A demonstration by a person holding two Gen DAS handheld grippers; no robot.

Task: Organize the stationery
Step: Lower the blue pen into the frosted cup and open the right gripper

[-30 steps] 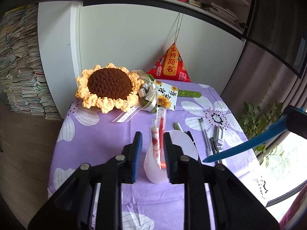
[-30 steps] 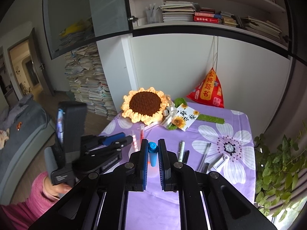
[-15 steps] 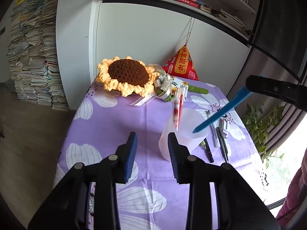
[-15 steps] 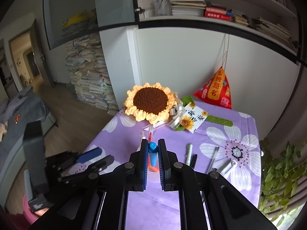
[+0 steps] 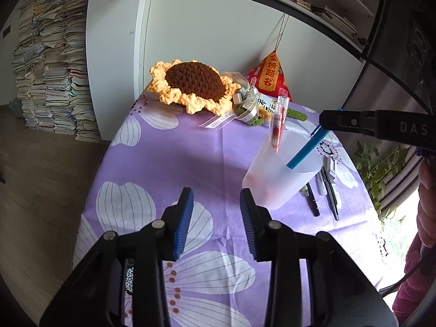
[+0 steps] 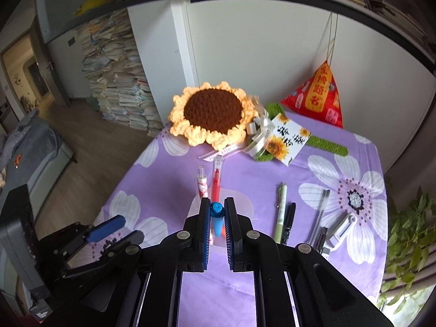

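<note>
The right hand-held gripper angles steeply down over the cup, its arm reaching in from the cup's right in the left wrist view. Its jaws are clamped on a blue pen, gripped near the cap end. The pen slants down, and its lower end is already inside the cup's rim at the right side.

The left hand-held gripper also tilts downward, sitting low over the tabletop just left of and nearer than the cup. Its jaws have just been opening and stand partly apart, with nothing between them; the right finger is close beside the cup's base, but I cannot tell whether it touches.

The cup is translucent white and stands upright on the purple flowered cloth. Two pens lean in it at the far side: a red pen and a clear pen with a red-and-white pattern.

More pens lie flat on the cloth right of the cup, near a white clip-like piece. Beyond the cup lies a crochet sunflower with a card beside it. Part of a person's hand and pink sleeve shows far right of the cup.
</note>
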